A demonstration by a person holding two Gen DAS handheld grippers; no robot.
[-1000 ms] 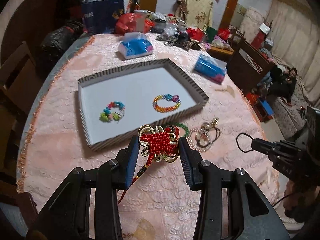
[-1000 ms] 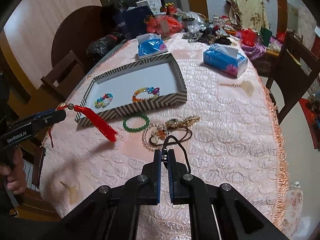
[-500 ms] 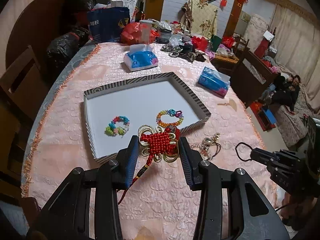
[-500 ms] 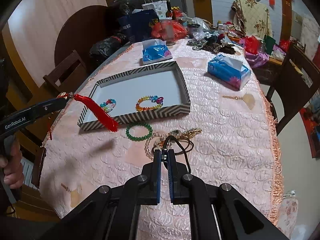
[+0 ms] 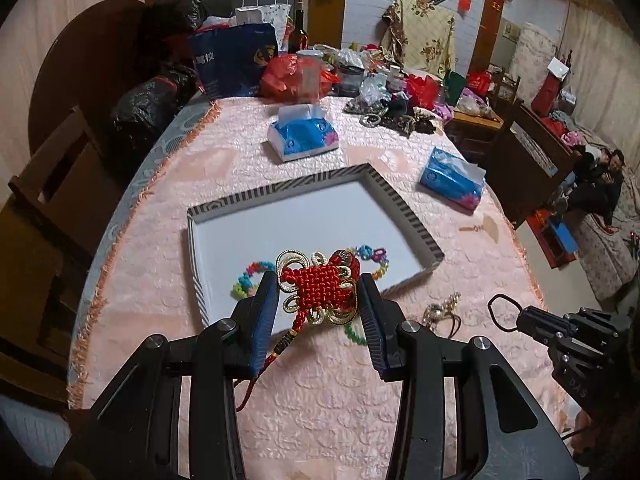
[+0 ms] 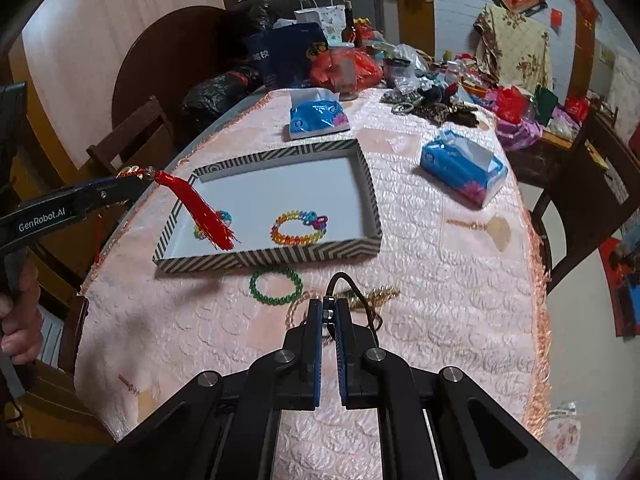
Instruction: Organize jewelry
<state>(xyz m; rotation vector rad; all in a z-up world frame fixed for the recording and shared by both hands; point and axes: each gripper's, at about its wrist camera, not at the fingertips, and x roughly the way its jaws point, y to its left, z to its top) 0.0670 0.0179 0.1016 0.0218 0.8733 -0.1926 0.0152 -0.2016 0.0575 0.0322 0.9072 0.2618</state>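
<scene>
My left gripper (image 5: 318, 286) is shut on a red knot ornament (image 5: 318, 280) with gold loops; its red tassel (image 6: 200, 210) hangs over the near left corner of the striped tray (image 6: 362, 160). Two colourful bead bracelets (image 6: 300, 228) lie in the tray (image 5: 404, 204). My right gripper (image 6: 329, 312) is shut on a black cord (image 6: 348, 284), also in the left wrist view (image 5: 502, 312), held above the table. A green bracelet (image 6: 275, 286) and gold and clear pieces (image 6: 376, 294) lie on the cloth before the tray.
Two blue tissue packs (image 5: 304, 136) (image 5: 452, 180) sit behind and right of the tray. Clutter of bags and bottles (image 5: 304, 72) fills the table's far end. A small fan charm (image 6: 492, 226) lies to the right. Wooden chairs (image 5: 52, 200) stand around the table.
My left gripper has carried the red knot forward and up, so its tassel now hangs over the tray. My right gripper has risen a little with the black cord.
</scene>
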